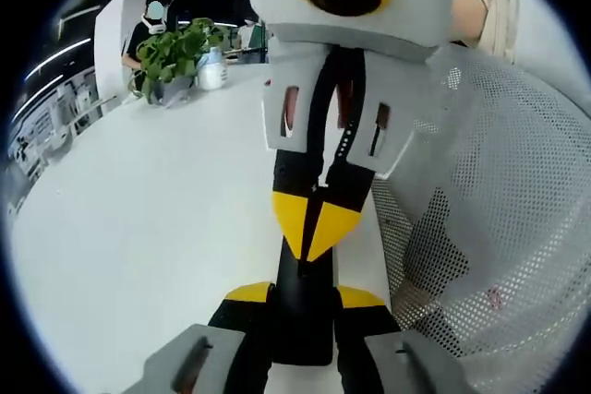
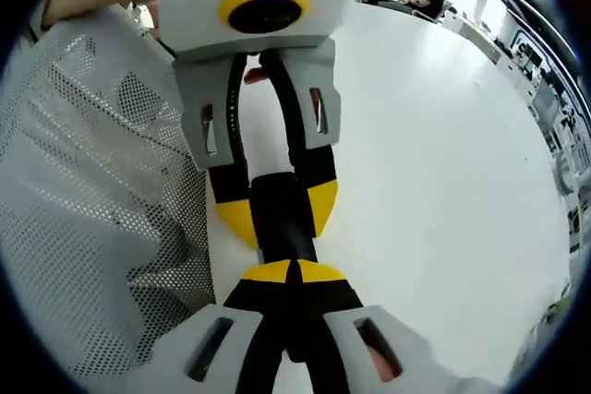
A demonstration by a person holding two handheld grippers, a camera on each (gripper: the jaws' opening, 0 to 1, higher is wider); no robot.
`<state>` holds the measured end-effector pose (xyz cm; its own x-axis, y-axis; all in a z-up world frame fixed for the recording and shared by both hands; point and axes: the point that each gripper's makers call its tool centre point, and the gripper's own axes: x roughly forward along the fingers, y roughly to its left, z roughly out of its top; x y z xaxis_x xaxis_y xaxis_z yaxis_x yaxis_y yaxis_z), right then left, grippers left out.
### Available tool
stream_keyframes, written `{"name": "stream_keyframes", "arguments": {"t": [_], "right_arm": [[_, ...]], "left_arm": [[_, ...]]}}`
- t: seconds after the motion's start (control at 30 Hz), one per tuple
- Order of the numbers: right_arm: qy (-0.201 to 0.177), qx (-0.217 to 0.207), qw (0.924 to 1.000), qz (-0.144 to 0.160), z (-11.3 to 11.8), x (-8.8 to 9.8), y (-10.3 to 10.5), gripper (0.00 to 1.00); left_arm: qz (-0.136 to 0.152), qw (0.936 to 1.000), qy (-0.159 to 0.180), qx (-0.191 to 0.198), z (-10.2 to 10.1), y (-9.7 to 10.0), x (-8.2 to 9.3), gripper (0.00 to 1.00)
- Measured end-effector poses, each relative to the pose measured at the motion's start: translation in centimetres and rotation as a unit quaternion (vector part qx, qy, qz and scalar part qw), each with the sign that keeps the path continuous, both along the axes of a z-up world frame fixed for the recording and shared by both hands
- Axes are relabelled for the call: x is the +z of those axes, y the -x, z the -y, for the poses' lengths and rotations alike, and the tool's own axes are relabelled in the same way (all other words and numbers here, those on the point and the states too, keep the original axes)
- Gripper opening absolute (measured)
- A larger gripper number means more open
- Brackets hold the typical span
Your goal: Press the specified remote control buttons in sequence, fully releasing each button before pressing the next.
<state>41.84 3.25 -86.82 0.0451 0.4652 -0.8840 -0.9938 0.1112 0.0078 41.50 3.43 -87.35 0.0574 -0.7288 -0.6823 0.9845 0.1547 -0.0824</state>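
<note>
The left gripper [image 1: 305, 300] held the black remote [image 1: 303, 306] between its jaws, above the white table [image 1: 138, 219]. The right gripper [image 2: 294, 272] was closed, tips touching the remote's top.

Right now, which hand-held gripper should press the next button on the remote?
Right. The left hand-held gripper is clamped around the black remote, holding it over the white table, so it is occupied. The right hand-held gripper is shut, its tips pointing at the remote's face, probably ready to press.
</note>
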Motion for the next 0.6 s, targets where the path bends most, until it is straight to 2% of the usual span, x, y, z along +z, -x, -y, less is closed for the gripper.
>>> {"name": "stream_keyframes", "arguments": {"t": [0.13,0.37,0.5,0.6], "right_arm": [[-0.005,0.008,0.9999,0.002,-0.74,0.07,0.28,0.0],[0.014,0.036,0.9992,0.014,-0.93,0.02,0.18,0.0],[0.014,0.021,0.9997,0.001,-0.93,-0.02,0.05,0.0],[0.013,0.013,0.9998,-0.006,-0.92,-0.05,0.11,0.0]], "left_arm": [[0.0,1.0,0.0,0.001,0.01,0.01,0.0,0.25],[-0.001,1.0,0.001,0.0,0.02,-0.04,-0.04,0.25],[-0.002,1.0,0.002,-0.003,0.04,0.0,0.02,0.25],[0.005,0.9999,-0.01,-0.012,0.11,0.07,-0.04,0.25]]}}
